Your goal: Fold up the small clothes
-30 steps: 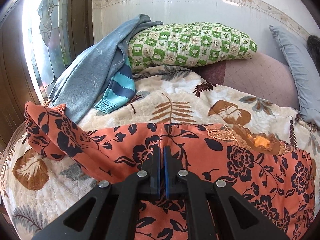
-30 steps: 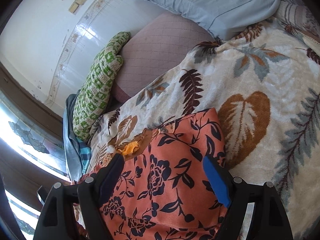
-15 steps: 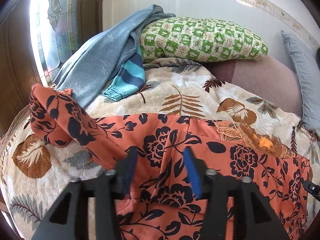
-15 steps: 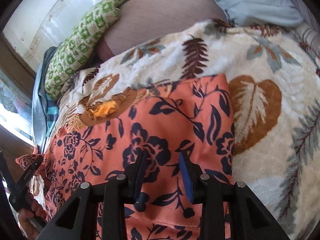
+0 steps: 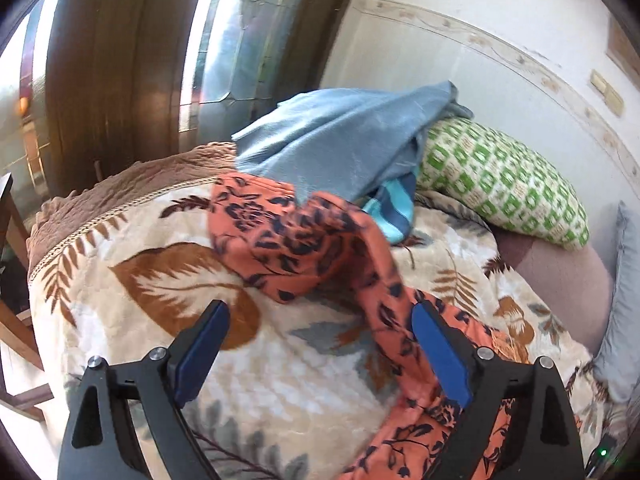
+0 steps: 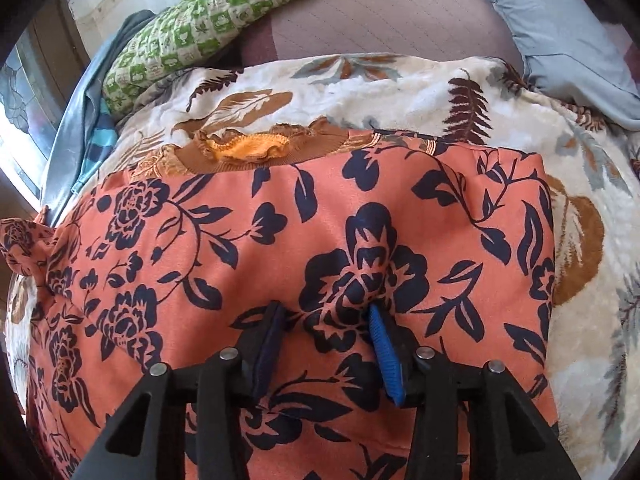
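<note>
An orange garment with dark blue flowers point(image 6: 280, 240) lies spread on the leaf-print blanket point(image 6: 400, 88). Its brown and orange collar point(image 6: 256, 148) faces the pillows. My right gripper point(image 6: 326, 316) rests on the garment's middle, jaws partly closed with a raised fold of the cloth between the pads. In the left wrist view the garment's bunched sleeve point(image 5: 296, 240) lies on the blanket point(image 5: 160, 280). My left gripper point(image 5: 316, 344) is wide open and empty, just short of the sleeve.
A blue-grey garment point(image 5: 344, 140) with a striped blue sleeve point(image 5: 392, 208) lies against a green checked pillow point(image 5: 500, 180). A mauve cushion point(image 6: 380, 16) and grey pillow point(image 6: 560, 20) are behind. A wooden door and window point(image 5: 120, 80) stand at left, with the bed edge point(image 5: 120, 192) below.
My left gripper let go of the garment, opened wide and swung left toward the sleeve. My right gripper lowered onto the garment and closed partway on a fold.
</note>
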`<state>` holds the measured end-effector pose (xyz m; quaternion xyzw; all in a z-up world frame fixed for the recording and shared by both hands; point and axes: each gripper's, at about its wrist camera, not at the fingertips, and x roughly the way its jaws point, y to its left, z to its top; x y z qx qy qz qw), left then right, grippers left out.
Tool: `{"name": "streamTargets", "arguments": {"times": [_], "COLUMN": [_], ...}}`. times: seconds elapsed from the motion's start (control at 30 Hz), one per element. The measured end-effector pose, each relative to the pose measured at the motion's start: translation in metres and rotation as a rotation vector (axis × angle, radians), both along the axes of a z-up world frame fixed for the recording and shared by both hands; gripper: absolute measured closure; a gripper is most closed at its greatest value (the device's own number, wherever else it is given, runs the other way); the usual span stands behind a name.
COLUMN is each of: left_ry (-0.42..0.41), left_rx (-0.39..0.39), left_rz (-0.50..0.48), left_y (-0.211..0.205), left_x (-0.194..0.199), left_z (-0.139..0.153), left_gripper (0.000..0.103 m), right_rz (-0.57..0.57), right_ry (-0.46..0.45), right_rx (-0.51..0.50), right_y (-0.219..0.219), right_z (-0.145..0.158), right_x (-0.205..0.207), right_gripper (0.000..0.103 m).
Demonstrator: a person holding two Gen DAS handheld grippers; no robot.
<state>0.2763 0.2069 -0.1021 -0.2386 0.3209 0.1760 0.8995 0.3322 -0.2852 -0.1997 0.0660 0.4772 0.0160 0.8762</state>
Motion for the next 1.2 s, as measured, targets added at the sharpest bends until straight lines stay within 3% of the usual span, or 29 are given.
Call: {"name": "streamTargets", "arguments": {"times": [0.13, 0.23, 0.33, 0.47, 0.6, 0.73, 0.9, 0.97, 1.07, 1.2], "left_ry": [0.096, 0.149, 0.176, 0.231, 0.324, 0.513, 0.657, 0.622, 0.553, 0.444], "left_rx": [-0.043, -0.062, -0.076, -0.072, 0.022, 0.158, 0.053, 0.009, 0.016, 0.192], "left_rz": [0.109, 0.146, 0.102, -0.003, -0.106, -0.116, -0.06, -0.048, -0.032, 0.007], "left_y": [0.078, 0.113, 0.119, 0.092, 0.049, 0.034, 0.064, 0.073, 0.079, 0.074], "left_x": [0.008, 0.026, 0.058, 0.11, 0.127, 0.098, 0.03, 0.014, 0.011, 0.029], "left_z": [0.011, 0.023, 0.04, 0.047, 0.023, -0.029, -0.086, -0.082, -0.048, 0.012], "left_gripper": [0.01, 0.01, 0.01, 0.01, 0.01, 0.01, 0.01, 0.008, 0.008, 0.008], "right_rz": [0.007, 0.014, 0.017, 0.015, 0.016, 0.022, 0.026, 0.025, 0.023, 0.023], "right_ry": [-0.002, 0.003, 0.003, 0.004, 0.002, 0.002, 0.009, 0.01, 0.01, 0.012], "right_rx": [-0.001, 0.009, 0.004, 0.01, 0.018, 0.026, 0.043, 0.046, 0.043, 0.046], "right_y": [0.001, 0.0, 0.001, 0.002, 0.002, 0.0, -0.002, -0.003, -0.002, -0.002], "right_z": [0.0, 0.0, -0.001, -0.002, -0.003, -0.003, -0.002, -0.002, -0.002, -0.002], "right_x": [0.001, 0.002, 0.002, 0.005, 0.007, 0.007, 0.006, 0.006, 0.004, 0.005], "right_gripper": [0.054, 0.054, 0.053, 0.051, 0.05, 0.05, 0.049, 0.049, 0.049, 0.049]}}
